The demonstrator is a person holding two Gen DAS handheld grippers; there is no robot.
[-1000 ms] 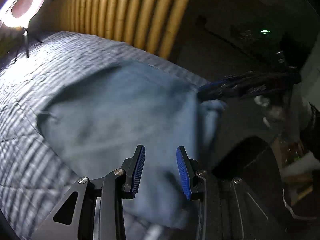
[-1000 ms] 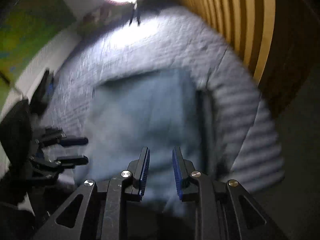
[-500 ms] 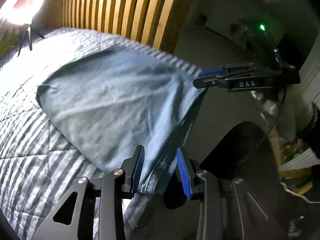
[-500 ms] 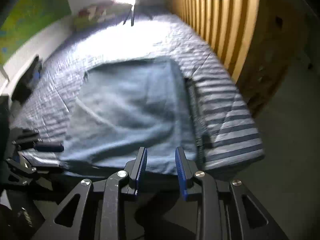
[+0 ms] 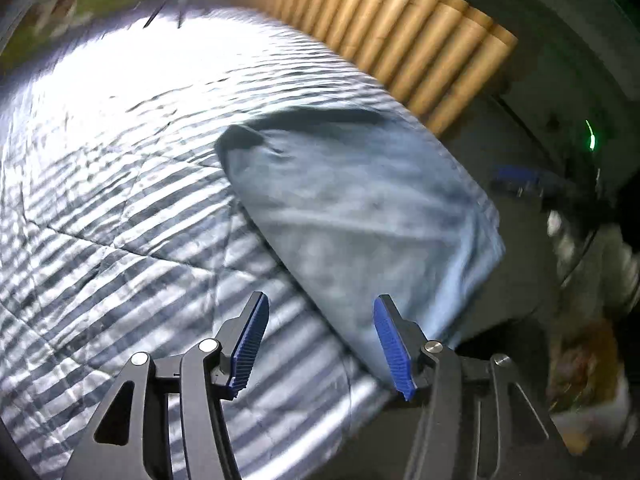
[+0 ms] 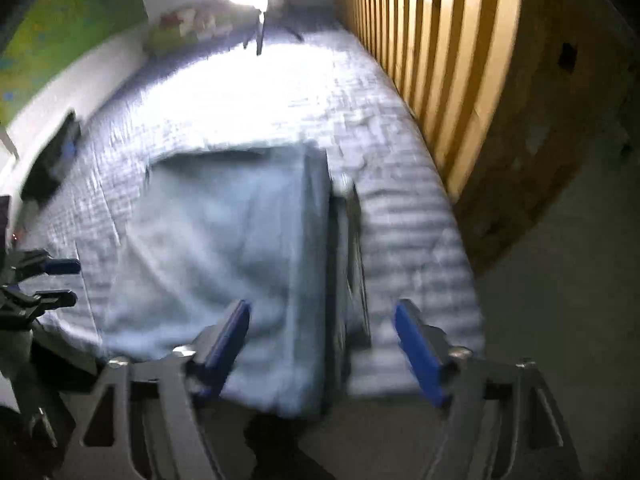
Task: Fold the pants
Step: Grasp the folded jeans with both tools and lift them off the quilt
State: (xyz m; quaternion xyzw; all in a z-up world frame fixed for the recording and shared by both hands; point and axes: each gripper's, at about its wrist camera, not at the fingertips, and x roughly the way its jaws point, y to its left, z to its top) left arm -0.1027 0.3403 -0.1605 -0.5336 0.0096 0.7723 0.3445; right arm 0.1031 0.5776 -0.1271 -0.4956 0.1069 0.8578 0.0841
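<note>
Pants: pale blue, lying as a flat folded panel on the striped quilt, near edge overhanging the bed's near end. Left gripper: jaws opening, nothing between them. Right gripper: jaws opening, hovering above the cloth without gripping it. Progress: one fold apparently laid down; further folds probably remain.
</note>
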